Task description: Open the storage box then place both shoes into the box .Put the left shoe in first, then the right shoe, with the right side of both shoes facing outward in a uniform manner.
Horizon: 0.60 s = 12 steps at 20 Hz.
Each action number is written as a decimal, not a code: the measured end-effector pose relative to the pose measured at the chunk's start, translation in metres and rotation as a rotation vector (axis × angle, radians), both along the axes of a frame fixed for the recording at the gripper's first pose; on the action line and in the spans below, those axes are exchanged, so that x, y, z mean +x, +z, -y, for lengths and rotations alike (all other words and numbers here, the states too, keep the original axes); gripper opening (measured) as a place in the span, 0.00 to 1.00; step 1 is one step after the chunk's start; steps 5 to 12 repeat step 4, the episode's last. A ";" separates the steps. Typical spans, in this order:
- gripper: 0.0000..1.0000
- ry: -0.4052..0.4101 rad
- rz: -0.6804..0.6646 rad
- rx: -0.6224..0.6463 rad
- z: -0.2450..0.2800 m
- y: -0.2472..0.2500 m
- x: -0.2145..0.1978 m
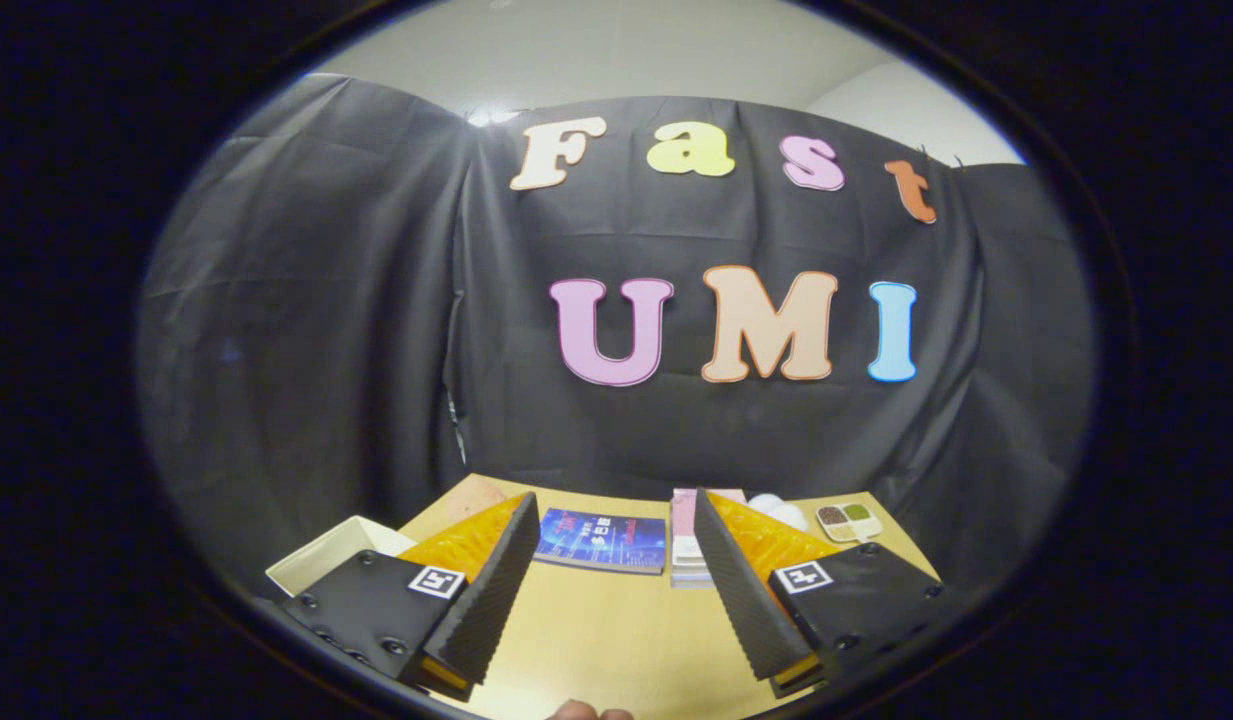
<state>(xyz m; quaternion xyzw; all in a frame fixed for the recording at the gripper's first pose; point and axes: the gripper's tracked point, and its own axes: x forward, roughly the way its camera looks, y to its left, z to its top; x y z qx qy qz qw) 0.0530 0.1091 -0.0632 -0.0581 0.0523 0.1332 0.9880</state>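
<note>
My gripper [612, 530] is held above a wooden table [606, 640], open, with nothing between its fingers. To the left, just outside the left finger [496, 590], a white open box [326, 560] rests at the table's edge; I cannot tell whether it is the storage box. Shoes are hidden from this angle.
Beyond the fingers lie a dark blue book [602, 541] and a stack of pink and white books [686, 545]. Farther right sit two white round objects [781, 512] and a small divided tray [848, 520] with dark and green contents. A fingertip of a person [586, 711] shows between the fingers' bases.
</note>
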 end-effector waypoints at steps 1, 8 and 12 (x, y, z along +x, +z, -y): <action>0.96 -0.001 0.005 0.015 0.009 0.005 -0.001; 0.96 -0.016 0.022 0.043 0.033 0.015 -0.003; 0.96 -0.016 0.022 0.043 0.033 0.015 -0.003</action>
